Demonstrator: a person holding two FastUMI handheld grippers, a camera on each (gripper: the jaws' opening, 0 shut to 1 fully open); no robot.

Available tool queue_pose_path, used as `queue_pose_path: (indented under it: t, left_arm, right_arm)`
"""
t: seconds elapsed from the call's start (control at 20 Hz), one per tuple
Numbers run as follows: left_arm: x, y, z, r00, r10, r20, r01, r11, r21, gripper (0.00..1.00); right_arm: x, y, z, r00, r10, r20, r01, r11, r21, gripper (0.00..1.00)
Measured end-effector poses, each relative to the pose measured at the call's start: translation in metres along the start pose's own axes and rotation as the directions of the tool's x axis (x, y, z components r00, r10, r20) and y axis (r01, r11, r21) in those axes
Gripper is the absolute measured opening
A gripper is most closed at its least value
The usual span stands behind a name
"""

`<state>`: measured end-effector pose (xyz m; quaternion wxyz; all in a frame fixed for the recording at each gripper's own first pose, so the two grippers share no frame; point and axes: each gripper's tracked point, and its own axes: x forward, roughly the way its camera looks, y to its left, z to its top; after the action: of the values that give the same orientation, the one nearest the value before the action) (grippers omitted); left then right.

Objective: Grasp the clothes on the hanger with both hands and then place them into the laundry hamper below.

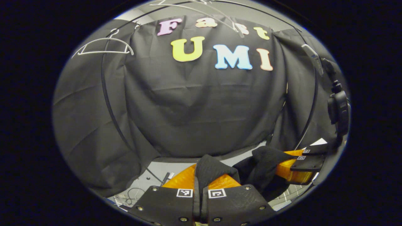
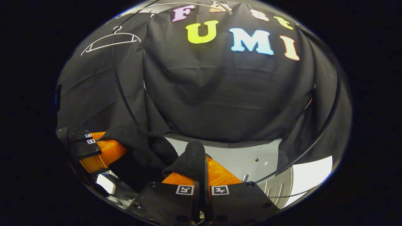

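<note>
A black knitted garment (image 1: pixel 263 160) hangs stretched between both grippers, low in front of the booth wall. At the bottom of the left gripper view, my left gripper (image 1: pixel 201 175) is shut on a fold of it. My right gripper (image 1: pixel 279 163) pinches the other end farther right. In the right gripper view, the right gripper (image 2: pixel 204 163) is shut on a bunch of the garment (image 2: pixel 141 147), and the left gripper (image 2: pixel 116 153) grips it at the left. An empty white hanger (image 1: pixel 103 47) hangs on the rail at the upper left, and it appears as the hanger (image 2: pixel 110 39) in the right gripper view.
A second bare hanger (image 1: pixel 201 9) hangs from the rail overhead. A black curved rack tube (image 1: pixel 108 103) runs down the left. Grey floor (image 2: pixel 251 157) lies below the wall cloth. A pale gridded surface (image 1: pixel 285 196), perhaps the hamper, lies under the garment.
</note>
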<state>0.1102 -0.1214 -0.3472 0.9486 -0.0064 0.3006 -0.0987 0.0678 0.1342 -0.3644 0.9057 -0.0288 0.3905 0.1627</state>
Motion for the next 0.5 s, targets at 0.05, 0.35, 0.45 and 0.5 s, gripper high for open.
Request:
queue_pose_path:
  t: [0.05, 0.35, 0.45, 0.5]
  left_arm:
    - [0.004, -0.004, -0.006, 1.0, 0.001, -0.027, -0.001, 1.0, 0.004, 0.02]
    - [0.037, -0.01, -0.033, 0.989, 0.007, -0.148, -0.004, 1.0, 0.018, 0.1]
    - [0.029, -0.011, -0.036, 0.988, 0.012, -0.152, -0.007, 0.999, 0.031, 0.34]
    - [0.021, -0.013, -0.029, 0.991, 0.016, -0.136, -0.011, 0.999, 0.04, 0.46]
  right_arm:
    - [0.0, 0.0, -0.011, 1.0, -0.008, -0.021, 0.008, 1.0, -0.005, 0.1]
    - [-0.005, -0.01, -0.051, 0.991, -0.059, -0.122, 0.056, 0.998, -0.031, 0.24]
    - [-0.008, -0.007, -0.062, 0.987, -0.057, -0.152, 0.053, 0.998, -0.028, 0.34]
    - [-0.015, -0.003, -0.065, 0.987, -0.044, -0.155, 0.042, 0.999, -0.018, 0.34]
